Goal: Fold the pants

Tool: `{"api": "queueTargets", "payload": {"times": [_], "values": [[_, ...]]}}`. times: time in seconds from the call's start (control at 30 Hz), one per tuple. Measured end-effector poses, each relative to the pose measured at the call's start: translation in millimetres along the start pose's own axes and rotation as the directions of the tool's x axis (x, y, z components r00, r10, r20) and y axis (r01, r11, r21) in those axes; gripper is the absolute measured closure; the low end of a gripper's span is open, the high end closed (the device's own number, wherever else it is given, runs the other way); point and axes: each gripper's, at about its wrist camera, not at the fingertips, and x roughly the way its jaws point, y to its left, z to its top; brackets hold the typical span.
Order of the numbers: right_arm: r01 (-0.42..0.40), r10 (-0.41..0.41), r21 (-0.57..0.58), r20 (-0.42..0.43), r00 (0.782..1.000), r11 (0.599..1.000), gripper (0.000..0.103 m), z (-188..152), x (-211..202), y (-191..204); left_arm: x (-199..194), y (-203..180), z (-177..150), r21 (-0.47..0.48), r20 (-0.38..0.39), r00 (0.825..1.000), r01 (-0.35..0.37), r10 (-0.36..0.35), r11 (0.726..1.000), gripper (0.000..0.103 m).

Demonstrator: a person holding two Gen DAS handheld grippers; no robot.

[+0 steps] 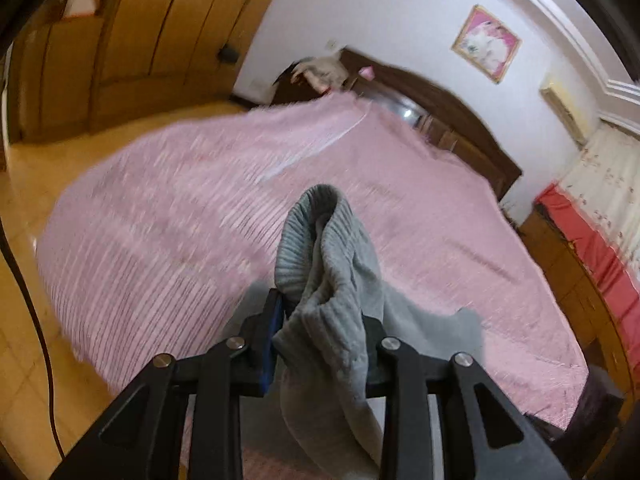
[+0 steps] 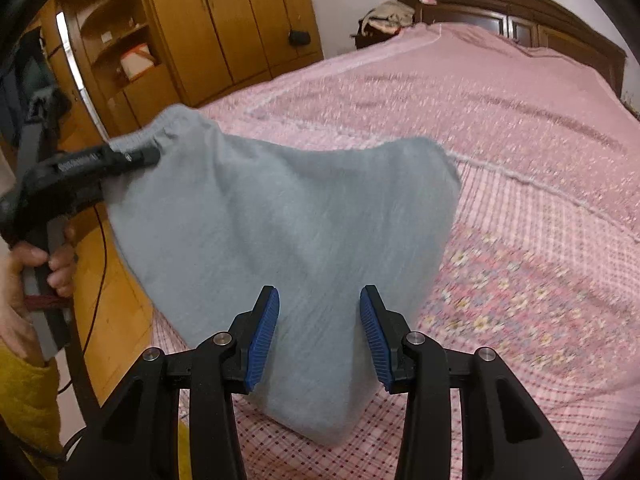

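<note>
Presently on record: one pair of grey pants (image 2: 280, 216), lifted partly clear of the pink bedspread (image 2: 520, 128), the lower cloth draped down to the checked sheet near the bed's front edge. Left gripper (image 1: 324, 320): clamped on the ribbed waistband (image 1: 304, 240), which bunches thickly between its pads (the elastic stands up in a fold above them). Right gripper (image 2: 319, 336): jaws apart, nothing pressed between its blue pads (image 2: 262, 344), the grey cloth hanging just beyond them. Risks, as judged: held from one point only, the pants may twist or fold unevenly when laid down; the thick bunched rib could slip from the left pads if the cloth drags on the bedspread; the right gripper, closing where it is, might take only a single layer. Count: pants, one; grippers, two; a person's hand (image 2: 48, 264) in view, one, holding the left gripper's handle; bed, one; wooden wardrobe (image 2: 240, 20), one.
</note>
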Motion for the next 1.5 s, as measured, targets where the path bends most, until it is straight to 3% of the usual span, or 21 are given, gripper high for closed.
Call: {"api": "queueTargets", "payload": {"times": [0.17,0.27,0.33,0.4,0.57,0.67,0.8,0.87,0.93,1.0,1.1,1.23,1.5], "values": [[0.01,-0.011,-0.031,-0.034,0.999,0.999,0.06,-3.0,8.7,4.0,33.5,39.4,-24.8,-0.012,-0.102,0.986,-0.131,0.129,0.991,0.064],[0.007,-0.008,-0.022,-0.042,0.999,1.0,0.059,-4.1,10.4,0.5,32.3,59.0,-33.8,-0.017,-0.12,0.979,-0.17,0.167,0.985,0.055],[0.008,-0.009,-0.021,-0.045,0.999,1.0,0.059,-2.8,12.3,-1.3,24.6,68.2,-37.6,-0.024,-0.11,0.978,-0.181,0.178,0.983,0.042],[0.01,-0.011,-0.023,-0.045,0.999,1.0,0.059,-1.2,12.5,-0.9,19.6,73.8,-38.1,-0.034,-0.11,0.978,-0.183,0.179,0.982,0.041],[0.004,-0.004,-0.014,-0.033,0.999,1.0,0.06,1.1,8.5,-0.6,-5.3,54.3,-34.9,0.013,-0.07,0.977,-0.2,0.201,0.98,0.043],[0.001,-0.002,-0.02,-0.031,1.0,1.0,0.06,1.2,7.6,1.0,-13.8,33.4,-33.8,0.056,-0.043,0.986,-0.159,0.161,0.986,0.043],[0.002,-0.003,-0.034,-0.043,0.999,0.999,0.059,-0.8,8.5,4.2,4.6,16.2,-39.8,0.073,-0.127,0.988,-0.081,0.09,0.994,0.043],[0.008,-0.01,-0.044,-0.058,0.998,0.999,0.06,-2.5,10.2,4.9,19.0,17.3,-46.8,0.079,-0.187,0.975,-0.11,0.123,0.991,0.046],[0.013,-0.017,-0.056,-0.075,0.997,0.998,0.06,-4.8,12.3,5.0,34.1,22.4,-54.4,0.105,-0.26,0.945,-0.179,0.201,0.978,0.072],[0.01,-0.015,-0.062,-0.087,0.996,0.998,0.059,-7.7,13.7,5.8,40.0,33.6,-63.4,0.095,-0.303,0.928,-0.198,0.217,0.976,0.076],[0.01,-0.017,-0.072,-0.1,0.995,0.997,0.059,-10.7,15.3,6.5,33.6,41.0,-65.2,0.069,-0.304,0.932,-0.185,0.197,0.98,0.076],[-0.02,0.016,-0.046,-0.093,0.996,0.999,0.059,-4.3,8.9,0.1,22.2,33.0,-59.1,0.108,-0.274,0.933,-0.212,0.234,0.971,0.072],[0.011,-0.011,0.045,-0.005,1.0,0.999,0.059,33.6,3.4,-29.2,18.5,-3.4,-28.9,0.145,-0.203,0.964,-0.146,0.173,0.979,0.069]]}}
